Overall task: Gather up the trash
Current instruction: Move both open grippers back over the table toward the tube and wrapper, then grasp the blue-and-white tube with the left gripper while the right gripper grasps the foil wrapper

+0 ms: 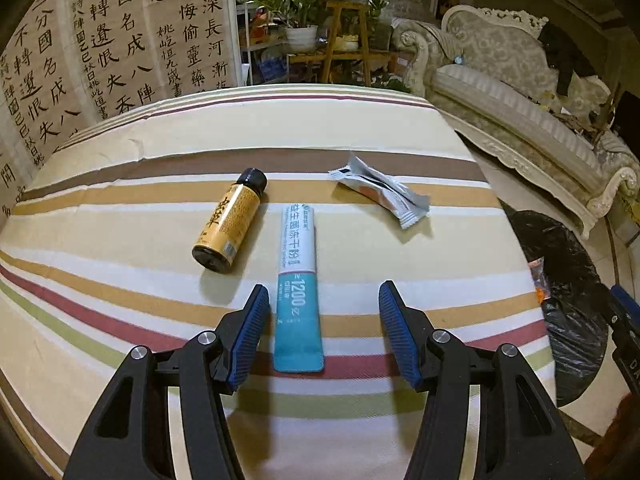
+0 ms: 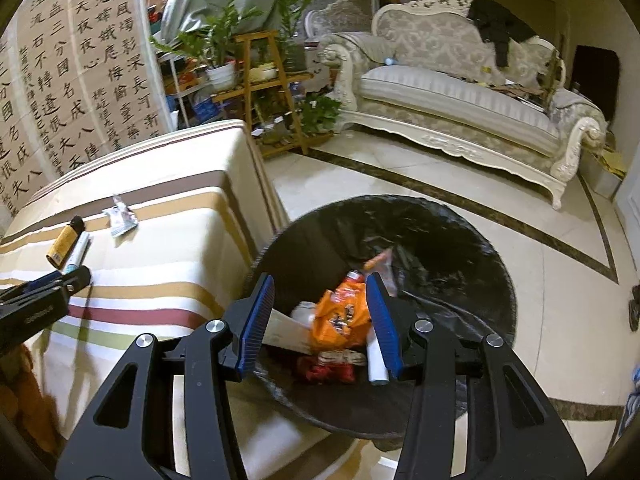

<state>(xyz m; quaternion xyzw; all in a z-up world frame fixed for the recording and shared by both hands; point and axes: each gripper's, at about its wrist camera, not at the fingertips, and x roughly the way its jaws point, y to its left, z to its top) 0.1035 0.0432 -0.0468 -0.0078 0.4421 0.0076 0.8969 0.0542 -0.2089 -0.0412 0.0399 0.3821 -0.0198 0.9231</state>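
Note:
On the striped tablecloth [image 1: 120,288] lie a white and teal sachet [image 1: 298,288], a small yellow bottle with a black cap [image 1: 230,224] to its left, and a crumpled silver wrapper [image 1: 380,190] farther right. My left gripper [image 1: 324,294] hovers open over the sachet's teal end, its pads apart from it. My right gripper [image 2: 320,284] hangs open over the black-lined trash bin [image 2: 460,240], nothing between its fingers. Inside the bin lie an orange snack bag [image 2: 340,316], a white tube [image 2: 378,364] and other litter. The right wrist view also catches the left gripper [image 2: 52,284] by the sachet [image 2: 76,258].
The table's right edge [image 2: 256,184] drops to a tiled floor [image 2: 560,300], with the bin standing close beside it. An ornate cream sofa [image 2: 460,100], a wooden plant stand [image 2: 272,92] and calligraphy sheets [image 1: 100,40] line the back of the room.

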